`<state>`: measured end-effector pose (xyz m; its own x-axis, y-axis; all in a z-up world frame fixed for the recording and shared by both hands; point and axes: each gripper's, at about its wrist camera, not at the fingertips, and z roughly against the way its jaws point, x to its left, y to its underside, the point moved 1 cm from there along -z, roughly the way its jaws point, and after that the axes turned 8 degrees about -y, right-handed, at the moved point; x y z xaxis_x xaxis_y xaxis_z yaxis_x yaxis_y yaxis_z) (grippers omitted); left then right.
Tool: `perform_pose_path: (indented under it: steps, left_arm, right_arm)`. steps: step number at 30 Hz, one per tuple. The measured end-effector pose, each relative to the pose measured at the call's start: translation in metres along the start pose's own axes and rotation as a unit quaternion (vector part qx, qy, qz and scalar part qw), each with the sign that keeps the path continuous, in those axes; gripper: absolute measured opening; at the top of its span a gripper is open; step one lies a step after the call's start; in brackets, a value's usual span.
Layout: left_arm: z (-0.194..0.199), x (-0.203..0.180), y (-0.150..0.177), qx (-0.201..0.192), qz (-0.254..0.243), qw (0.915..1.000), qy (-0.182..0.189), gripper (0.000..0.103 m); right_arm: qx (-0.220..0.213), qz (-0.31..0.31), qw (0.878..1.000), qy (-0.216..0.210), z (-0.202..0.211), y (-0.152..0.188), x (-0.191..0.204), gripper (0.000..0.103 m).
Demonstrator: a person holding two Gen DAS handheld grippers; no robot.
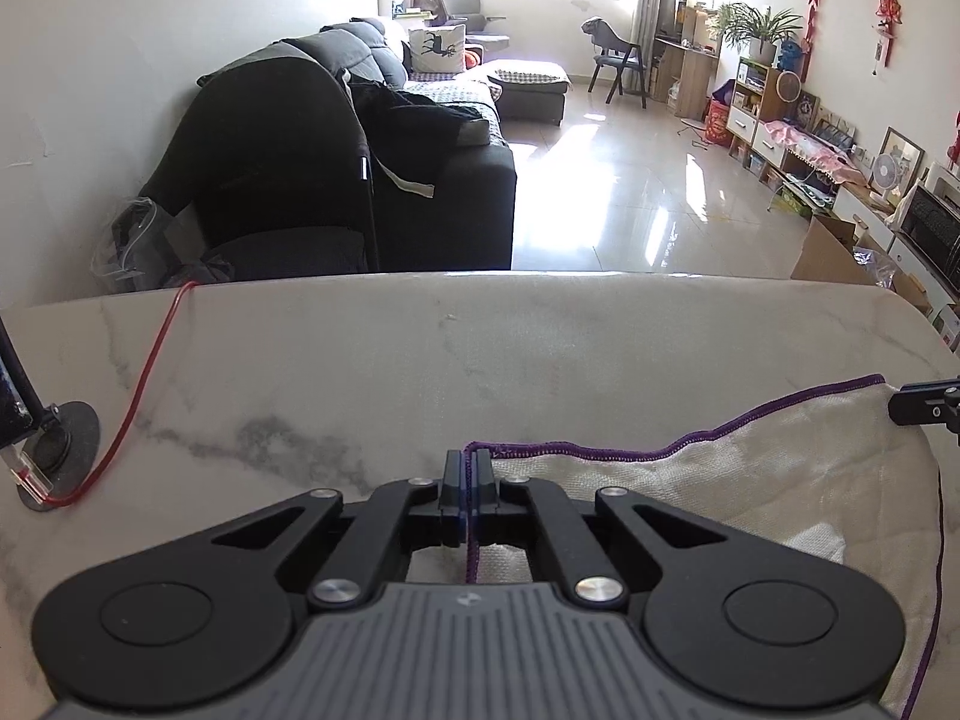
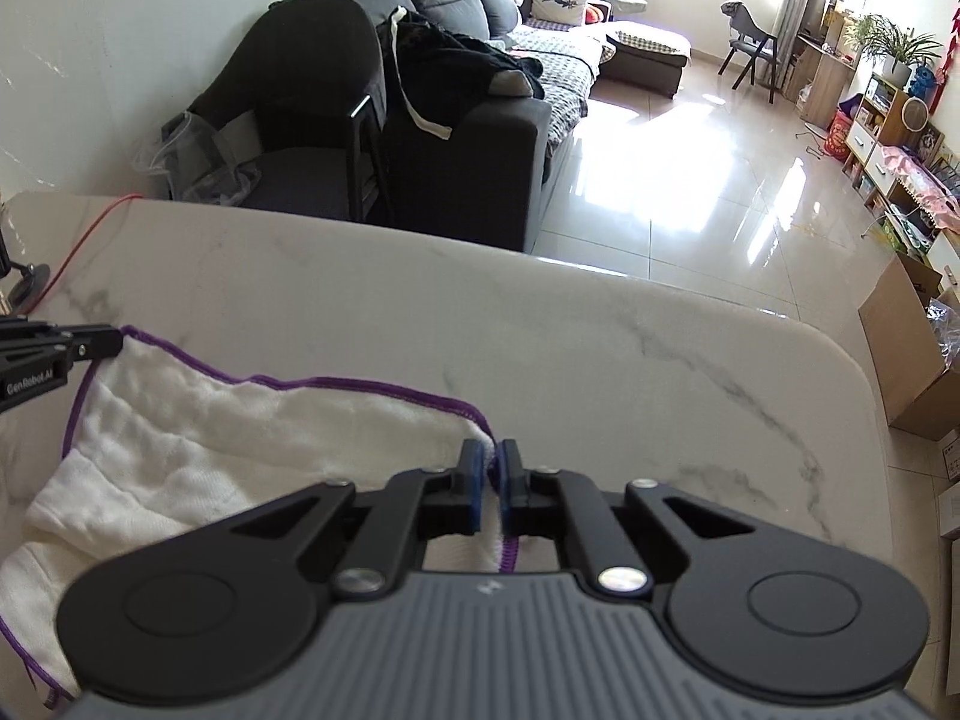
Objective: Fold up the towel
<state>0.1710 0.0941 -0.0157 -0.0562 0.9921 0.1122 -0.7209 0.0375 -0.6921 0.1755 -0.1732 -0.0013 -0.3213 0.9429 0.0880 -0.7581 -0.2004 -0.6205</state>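
My left claw (image 1: 468,468) and right claw (image 2: 491,468) are each clamped on a far corner of the purple-edged white towel (image 2: 240,438), which lies rumpled on the marble table (image 1: 480,348). I judge the first fold is starting: both corners must lift and travel evenly. The red cable (image 1: 150,372) and black stand base (image 1: 63,438) sit well left, not obstructing.

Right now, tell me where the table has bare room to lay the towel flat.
Bare marble table runs from the towel's purple hem to the far edge. Crowded spots: the left end, with a round black stand base and red cable; both towel corners, clamped by left gripper and right gripper.
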Motion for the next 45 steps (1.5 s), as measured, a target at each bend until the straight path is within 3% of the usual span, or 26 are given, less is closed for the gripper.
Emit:
perform_pose_path:
  steps: [15,25,27,28,29,31,33,36,39,45]
  left_arm:
    - [-0.026,-0.005,-0.014,0.006,-0.010,0.9997,-0.019,0.001]
    - [-0.035,-0.007,-0.010,0.020,-0.023,0.9992,-0.024,0.004]
    - [-0.036,-0.007,-0.010,0.022,-0.026,0.9991,-0.026,0.008]
    - [-0.036,-0.007,-0.011,0.024,-0.026,0.9990,-0.027,0.017]
    - [-0.035,-0.006,-0.011,0.025,-0.025,0.9990,-0.028,0.041]
    - [-0.033,-0.004,-0.011,0.021,-0.017,0.9993,-0.026,0.061]
    - [-0.030,-0.003,-0.012,0.022,-0.013,0.9994,-0.023,0.061]
    - [-0.027,-0.004,-0.011,0.028,-0.016,0.9993,-0.017,0.064]
    - [-0.023,-0.006,-0.009,0.031,-0.026,0.9991,-0.015,0.080]
    - [-0.012,-0.011,-0.002,0.035,-0.051,0.9979,-0.019,0.089]
  right_arm:
    - [-0.003,0.017,0.999,0.030,-0.032,-0.009,-0.001,0.007]
    - [0.006,0.017,0.999,0.037,-0.035,-0.009,-0.003,0.016]
    - [0.002,0.013,0.999,0.038,-0.034,-0.009,-0.004,0.028]
    - [-0.003,0.009,0.999,0.039,-0.032,-0.009,-0.004,0.043]
    - [-0.007,0.005,0.999,0.039,-0.031,-0.009,-0.005,0.056]
    - [-0.013,0.004,0.999,0.037,-0.026,-0.009,-0.003,0.064]
    - [-0.018,0.007,0.999,0.035,-0.022,-0.008,-0.002,0.067]
    - [-0.025,0.011,0.999,0.036,-0.015,-0.008,0.001,0.079]
    - [-0.032,0.021,0.999,0.034,-0.008,-0.008,0.006,0.091]
    - [-0.033,0.039,0.998,0.023,0.005,-0.002,0.014,0.103]
